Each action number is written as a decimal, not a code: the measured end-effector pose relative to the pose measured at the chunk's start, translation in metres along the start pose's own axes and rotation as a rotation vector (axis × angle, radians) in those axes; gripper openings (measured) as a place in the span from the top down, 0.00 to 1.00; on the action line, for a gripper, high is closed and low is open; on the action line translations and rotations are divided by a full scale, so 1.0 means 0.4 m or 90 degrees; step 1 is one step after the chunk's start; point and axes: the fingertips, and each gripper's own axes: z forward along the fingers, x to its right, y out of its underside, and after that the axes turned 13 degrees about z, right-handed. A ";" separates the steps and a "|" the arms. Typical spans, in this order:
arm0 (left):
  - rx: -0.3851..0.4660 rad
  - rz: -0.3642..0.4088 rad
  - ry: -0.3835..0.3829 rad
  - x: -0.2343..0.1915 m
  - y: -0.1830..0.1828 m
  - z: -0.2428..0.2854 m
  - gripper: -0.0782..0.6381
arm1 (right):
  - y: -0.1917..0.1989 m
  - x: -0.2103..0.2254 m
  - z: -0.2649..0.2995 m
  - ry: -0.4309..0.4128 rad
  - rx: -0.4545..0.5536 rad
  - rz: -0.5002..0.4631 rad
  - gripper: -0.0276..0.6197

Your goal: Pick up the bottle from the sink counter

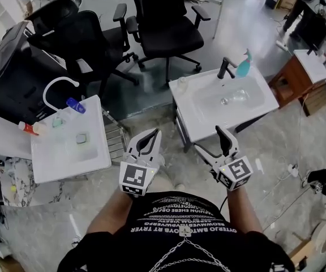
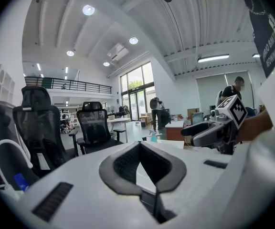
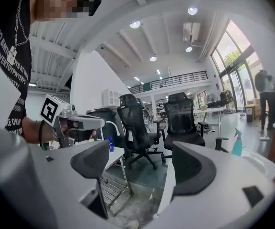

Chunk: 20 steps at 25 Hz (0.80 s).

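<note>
A blue bottle [image 1: 76, 105] lies on the left sink counter [image 1: 67, 163] beside a white faucet [image 1: 55, 89]; it also shows as the blue bottle [image 3: 110, 143] and blue bottle [image 2: 19, 181]. A teal spray bottle [image 1: 244, 64] stands at the back of the right sink counter [image 1: 197, 123], seen too as the spray bottle [image 3: 236, 143]. My left gripper [image 1: 146, 143] hovers between the two sinks, jaws shut on nothing [image 2: 142, 151]. My right gripper [image 1: 217, 146] hangs over the right sink's front edge, open and empty [image 3: 142, 163].
A small red-capped bottle [image 1: 27, 128] and small items sit by the left basin. The right sink has a black faucet [image 1: 225, 68]. Black office chairs [image 1: 168, 27] stand behind both sinks. A wooden cabinet [image 1: 299, 75] is at the right. A person stands far off.
</note>
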 end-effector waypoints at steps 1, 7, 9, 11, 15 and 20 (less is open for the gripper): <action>0.003 -0.001 0.001 -0.008 -0.002 0.014 0.88 | -0.003 0.009 0.008 0.003 0.001 0.002 0.37; 0.025 0.001 0.022 -0.073 -0.014 0.118 0.88 | -0.029 0.066 0.073 0.022 0.006 0.011 0.37; 0.031 0.005 0.029 -0.101 -0.019 0.162 0.88 | -0.047 0.090 0.105 0.029 0.008 0.012 0.37; 0.035 0.011 0.035 -0.132 -0.024 0.204 0.88 | -0.068 0.114 0.140 0.037 0.010 0.014 0.37; 0.041 0.015 0.034 -0.196 -0.024 0.281 0.88 | -0.109 0.163 0.209 0.045 0.013 0.012 0.37; 0.039 0.009 0.031 -0.276 -0.013 0.363 0.88 | -0.150 0.217 0.301 0.050 0.011 0.008 0.37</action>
